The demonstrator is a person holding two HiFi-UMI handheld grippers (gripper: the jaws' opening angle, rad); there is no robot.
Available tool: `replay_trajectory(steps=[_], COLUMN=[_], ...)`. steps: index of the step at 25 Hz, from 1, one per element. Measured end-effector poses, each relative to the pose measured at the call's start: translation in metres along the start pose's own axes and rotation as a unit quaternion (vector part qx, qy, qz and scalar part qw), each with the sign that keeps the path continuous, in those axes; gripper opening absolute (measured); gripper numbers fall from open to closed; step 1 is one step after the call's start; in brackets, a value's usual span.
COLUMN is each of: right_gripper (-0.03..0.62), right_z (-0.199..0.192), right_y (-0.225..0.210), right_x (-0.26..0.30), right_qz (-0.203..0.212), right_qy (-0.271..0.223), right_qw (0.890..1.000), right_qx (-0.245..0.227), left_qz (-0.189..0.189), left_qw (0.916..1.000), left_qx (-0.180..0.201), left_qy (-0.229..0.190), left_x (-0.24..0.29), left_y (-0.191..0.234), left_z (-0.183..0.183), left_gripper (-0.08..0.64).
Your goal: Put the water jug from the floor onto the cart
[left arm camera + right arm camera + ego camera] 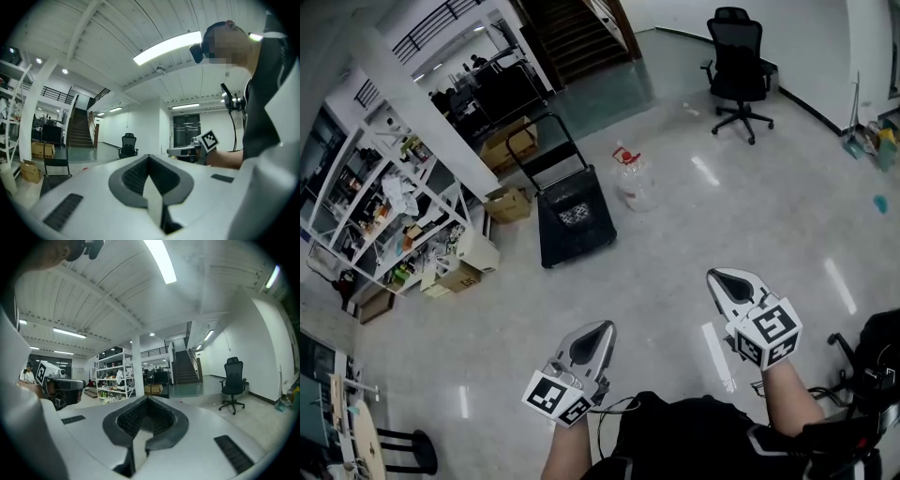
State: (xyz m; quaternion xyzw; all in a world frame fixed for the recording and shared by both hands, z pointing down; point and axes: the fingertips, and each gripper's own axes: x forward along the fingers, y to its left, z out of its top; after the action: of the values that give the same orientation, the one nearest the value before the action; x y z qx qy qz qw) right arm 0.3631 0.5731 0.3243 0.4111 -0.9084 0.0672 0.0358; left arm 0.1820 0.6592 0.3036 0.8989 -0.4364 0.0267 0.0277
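Note:
The clear water jug (634, 180) with a red cap stands upright on the grey floor, just right of the black flat cart (572, 220). The cart's loop handle (546, 139) rises at its far end, and its deck holds nothing. Both grippers are held low near the person's body, far short of the jug. My left gripper (602, 327) points towards the cart with its jaws together (149, 157) and nothing between them. My right gripper (719, 277) is also shut and empty (147, 398), pointing out across the open floor to the right of the jug.
White shelving (384, 211) crowded with goods stands to the left, with cardboard boxes (508, 203) on the floor beside the cart. A black office chair (741, 70) stands at the back right. A staircase (577, 33) rises behind. A stool (403, 450) stands near left.

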Motion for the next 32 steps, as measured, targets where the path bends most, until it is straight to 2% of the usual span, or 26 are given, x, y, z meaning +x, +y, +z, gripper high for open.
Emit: replay_trajectory(steps=[4,11,19,22,27,32], right_gripper=[0.002,0.002,0.002,0.002,0.002,0.002], right_z=[-0.005,-0.019,0.024,0.033,0.037,0.032], right_y=[-0.010,-0.023,-0.028,-0.025,-0.039,-0.066], right_x=[0.033,0.125,0.239,0.282,0.330,0.387], right_qz=[0.006,0.003,-0.025,-0.025,-0.021,-0.011], right_qy=[0.014,0.041,0.043,0.041,0.059,0.070], right_qw=[1.000,0.999,0.998,0.998,0.998,0.997], right_qx=[-0.006,-0.017,-0.031,-0.033,-0.021,-0.022], left_qz=[-0.005,0.006,-0.017,-0.020,-0.034,-0.025], left_qw=[0.9999,0.9989,0.9959,0.9945,0.9932,0.9943], left_qx=[-0.008,-0.046,-0.078,-0.093,-0.102,-0.097], left_qy=[0.012,-0.003,-0.044,-0.043,-0.045,-0.038], left_x=[0.008,0.047,0.079,0.088,0.116,0.163], left_y=[0.021,0.121,0.249,0.293,0.333,0.381], left_z=[-0.012,-0.035,-0.017,-0.020,-0.018,-0.013], left_gripper=[0.000,-0.001,0.000,0.000,0.000,-0.001])
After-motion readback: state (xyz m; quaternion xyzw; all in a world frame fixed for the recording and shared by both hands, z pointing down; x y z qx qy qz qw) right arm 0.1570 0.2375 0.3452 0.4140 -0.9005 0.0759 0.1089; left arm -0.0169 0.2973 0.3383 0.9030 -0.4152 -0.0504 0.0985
